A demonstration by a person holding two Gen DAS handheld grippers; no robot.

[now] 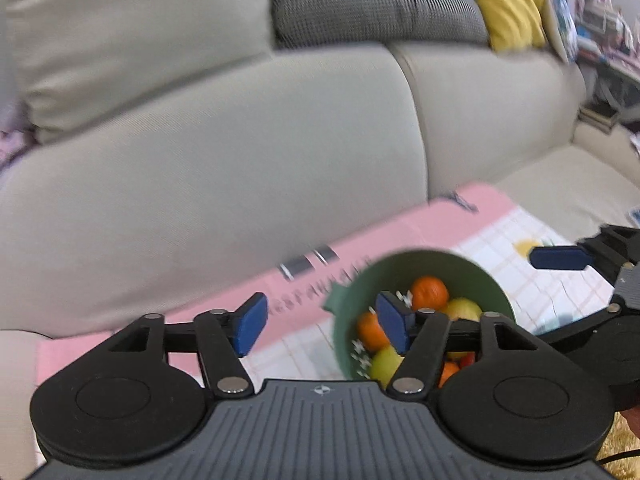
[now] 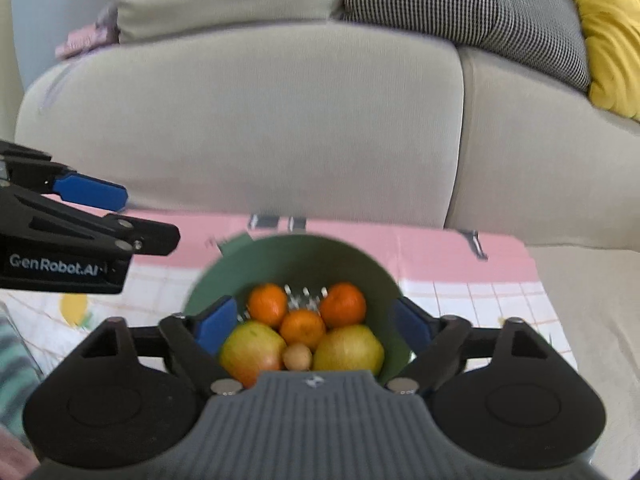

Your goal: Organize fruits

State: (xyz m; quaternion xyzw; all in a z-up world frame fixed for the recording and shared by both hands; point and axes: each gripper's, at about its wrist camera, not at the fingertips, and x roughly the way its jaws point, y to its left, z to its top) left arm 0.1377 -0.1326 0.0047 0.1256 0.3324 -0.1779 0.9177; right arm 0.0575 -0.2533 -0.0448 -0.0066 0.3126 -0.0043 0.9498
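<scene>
A green bowl (image 2: 304,256) stands on a pink and white checked cloth and holds three oranges (image 2: 302,328), two yellow-green apples (image 2: 348,350) and a small tan round fruit (image 2: 297,357). My right gripper (image 2: 312,326) is open, its blue fingers on either side of the bowl's near part, holding nothing. My left gripper (image 1: 324,322) is open and empty; its right finger overlaps the bowl (image 1: 420,266) in the left wrist view, its left finger is over the pink cloth. The left gripper also shows in the right wrist view (image 2: 92,194), left of the bowl.
A beige sofa (image 2: 248,120) rises just behind the cloth (image 2: 460,276). A houndstooth cushion (image 2: 472,4) and a yellow cushion (image 2: 608,36) lie on it. A striped teal thing (image 2: 14,364) sits at the far left. Cluttered shelves (image 1: 608,32) stand at the far right.
</scene>
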